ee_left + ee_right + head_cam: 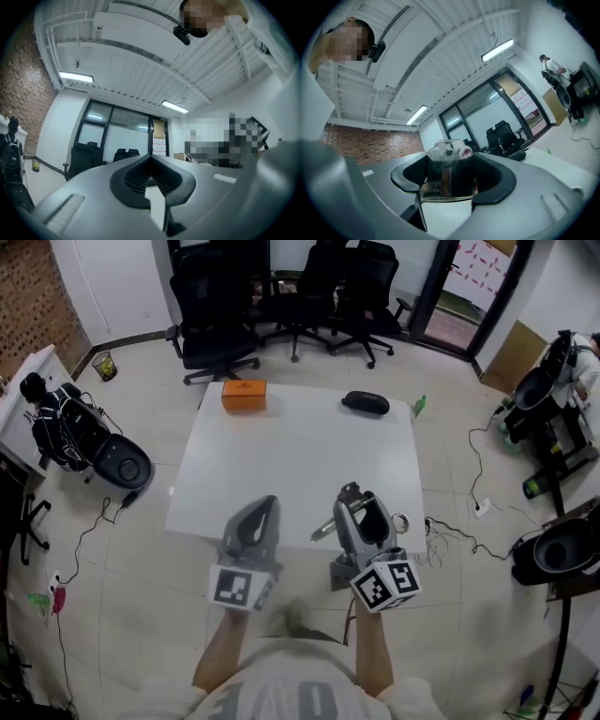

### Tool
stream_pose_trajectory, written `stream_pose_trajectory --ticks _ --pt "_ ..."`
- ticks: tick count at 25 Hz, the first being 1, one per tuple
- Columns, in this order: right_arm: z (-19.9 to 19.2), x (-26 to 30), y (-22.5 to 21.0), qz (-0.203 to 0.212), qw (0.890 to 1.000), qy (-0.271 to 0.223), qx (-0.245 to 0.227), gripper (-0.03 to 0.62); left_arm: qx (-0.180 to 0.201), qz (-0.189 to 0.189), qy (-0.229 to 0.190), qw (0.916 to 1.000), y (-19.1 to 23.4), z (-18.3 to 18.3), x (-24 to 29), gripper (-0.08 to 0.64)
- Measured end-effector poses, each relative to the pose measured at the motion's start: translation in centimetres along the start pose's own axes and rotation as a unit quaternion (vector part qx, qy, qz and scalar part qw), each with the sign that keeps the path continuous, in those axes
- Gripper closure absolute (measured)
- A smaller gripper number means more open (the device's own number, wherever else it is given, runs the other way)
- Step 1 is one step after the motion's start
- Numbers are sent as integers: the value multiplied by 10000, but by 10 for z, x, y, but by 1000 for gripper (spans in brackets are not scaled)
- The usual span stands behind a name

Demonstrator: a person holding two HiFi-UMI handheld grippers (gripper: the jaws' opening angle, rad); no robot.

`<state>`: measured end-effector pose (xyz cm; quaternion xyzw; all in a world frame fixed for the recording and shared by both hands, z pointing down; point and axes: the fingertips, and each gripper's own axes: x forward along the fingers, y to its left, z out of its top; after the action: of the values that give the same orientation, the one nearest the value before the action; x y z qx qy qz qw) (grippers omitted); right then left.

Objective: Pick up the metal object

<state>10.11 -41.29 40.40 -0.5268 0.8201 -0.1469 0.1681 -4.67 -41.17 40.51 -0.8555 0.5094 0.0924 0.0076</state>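
- The right gripper [357, 506] is clamping its fingers [496, 180] on the metal object [446, 168], which is sitting upright between them, above the near edge of the white bench [300, 446].
- The left gripper [260, 519] is hovering just left, its fingers [123, 180] pressing together.

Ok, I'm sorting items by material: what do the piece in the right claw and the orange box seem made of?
The piece in the right claw looks like polished metal: silvery, with mirror-like reflections on its face. The orange box looks like matte cardboard, flat-sided and crisp-edged, though it is too small to be sure.
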Motion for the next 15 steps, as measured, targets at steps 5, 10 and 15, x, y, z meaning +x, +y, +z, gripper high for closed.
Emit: stream_pose_trajectory --ticks 5,10,15 --pt "10 -15 7 -34 9999 -123 -73 290 -36 -83 -52 9999 -13 15 -8 560" --pt "6 -33 18 -170 9997 -167 -53 290 93 -193 -106 9997 -17 22 -28 560" --pt "1 -60 34 -262 9995 -64 -162 289 14 -220 -182 9996 -19 24 -45 560"
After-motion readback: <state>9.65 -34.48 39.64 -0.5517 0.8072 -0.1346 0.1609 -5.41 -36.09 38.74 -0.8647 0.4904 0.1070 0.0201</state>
